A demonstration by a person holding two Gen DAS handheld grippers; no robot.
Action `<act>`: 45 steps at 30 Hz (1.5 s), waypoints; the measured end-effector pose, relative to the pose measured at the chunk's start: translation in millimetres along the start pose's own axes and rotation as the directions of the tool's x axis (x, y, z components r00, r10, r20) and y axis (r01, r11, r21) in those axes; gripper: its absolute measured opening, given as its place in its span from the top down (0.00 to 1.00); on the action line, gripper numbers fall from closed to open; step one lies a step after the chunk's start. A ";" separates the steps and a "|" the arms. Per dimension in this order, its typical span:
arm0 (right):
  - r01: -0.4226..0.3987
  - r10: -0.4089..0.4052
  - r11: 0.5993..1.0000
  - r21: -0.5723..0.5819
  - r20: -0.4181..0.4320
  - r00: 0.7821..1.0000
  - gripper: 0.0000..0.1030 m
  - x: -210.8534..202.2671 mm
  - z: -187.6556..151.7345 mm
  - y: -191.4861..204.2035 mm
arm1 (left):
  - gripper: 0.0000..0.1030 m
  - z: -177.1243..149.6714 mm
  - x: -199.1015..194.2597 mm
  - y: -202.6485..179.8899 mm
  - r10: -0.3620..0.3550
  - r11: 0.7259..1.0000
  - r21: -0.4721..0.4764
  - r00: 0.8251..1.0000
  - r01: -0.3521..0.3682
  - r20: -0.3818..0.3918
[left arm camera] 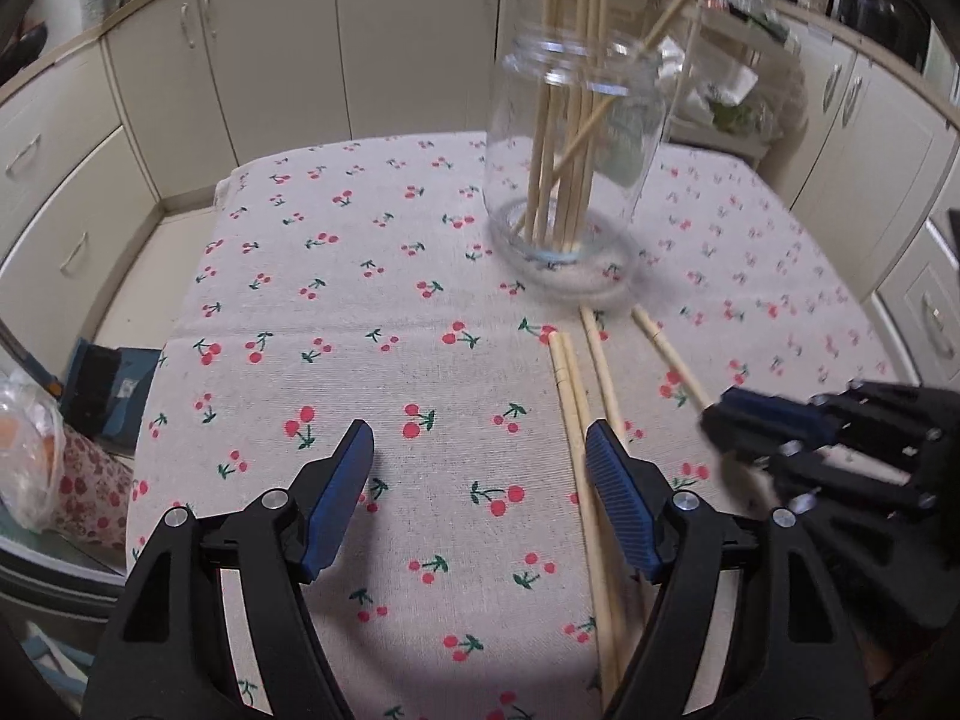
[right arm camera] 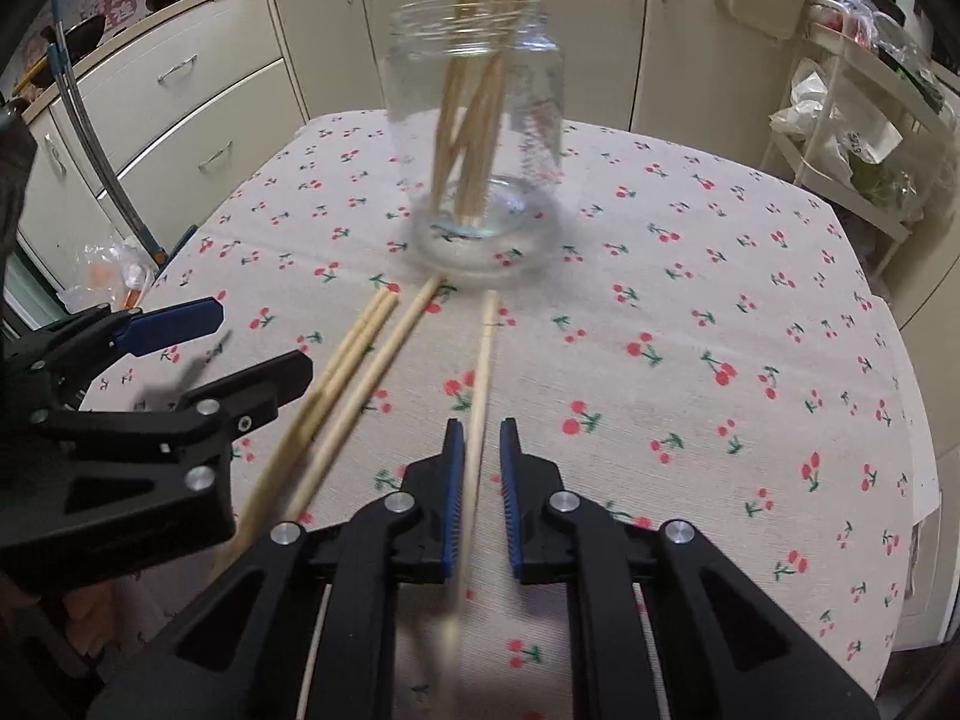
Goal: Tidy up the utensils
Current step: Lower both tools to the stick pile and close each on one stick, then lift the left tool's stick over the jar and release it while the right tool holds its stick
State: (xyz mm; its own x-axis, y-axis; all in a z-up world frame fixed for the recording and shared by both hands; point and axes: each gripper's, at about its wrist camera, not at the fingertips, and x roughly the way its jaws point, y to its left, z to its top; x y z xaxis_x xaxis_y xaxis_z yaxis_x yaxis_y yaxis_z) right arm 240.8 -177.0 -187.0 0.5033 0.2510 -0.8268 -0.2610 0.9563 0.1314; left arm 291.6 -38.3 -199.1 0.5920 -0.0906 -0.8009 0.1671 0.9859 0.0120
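Observation:
A clear glass jar (left arm camera: 570, 162) (right arm camera: 477, 138) stands on the cherry-print tablecloth (left arm camera: 372, 324) and holds several wooden chopsticks upright. Loose chopsticks (left arm camera: 579, 414) lie on the cloth in front of the jar. My left gripper (left arm camera: 480, 450) is open and empty, its right finger beside the leftmost pair. It also shows in the right wrist view (right arm camera: 240, 339). My right gripper (right arm camera: 480, 444) has its jaws narrowly apart around a single chopstick (right arm camera: 483, 372), which lies along the left pad. In the left wrist view the right gripper (left arm camera: 720, 414) sits at that chopstick (left arm camera: 666, 354).
Cream kitchen cabinets (left arm camera: 240, 60) surround the table. A white rack with bags (right arm camera: 840, 120) stands at the right. A plastic bag (left arm camera: 30, 450) lies off the table's left edge. A pair (right arm camera: 354, 348) and a single chopstick (right arm camera: 384, 360) lie left of the right gripper.

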 end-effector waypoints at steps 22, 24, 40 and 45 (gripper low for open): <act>-0.049 0.048 0.999 -0.015 -0.013 0.999 0.89 12.9 23.5 -2.8 | 0.55 25.5 22.1 -20.9 0.027 0.997 0.071 0.998 -0.023 -0.065; -0.033 0.033 0.999 -0.026 -0.018 0.999 0.93 12.2 21.4 -1.2 | 0.74 27.9 22.6 -25.4 0.015 0.997 0.078 0.998 -0.010 -0.067; -0.059 0.059 0.998 0.016 -0.017 0.998 0.94 8.4 15.6 -11.4 | 0.96 40.2 -22.5 -0.9 -0.125 0.990 -0.057 0.991 0.128 0.054; -0.061 0.061 0.998 0.022 -0.011 0.998 0.94 8.4 14.7 -13.9 | 0.96 60.7 -58.7 11.8 -0.148 0.982 -0.091 0.970 0.168 0.193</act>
State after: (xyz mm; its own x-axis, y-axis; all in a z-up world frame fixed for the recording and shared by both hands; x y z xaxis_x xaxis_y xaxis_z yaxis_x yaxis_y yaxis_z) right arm 260.8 -186.0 -187.7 0.4775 0.3075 -0.8231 -0.2731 0.9423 0.1936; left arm 306.7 -29.9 -115.6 0.7019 -0.2610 -0.6627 0.1915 0.9653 -0.1773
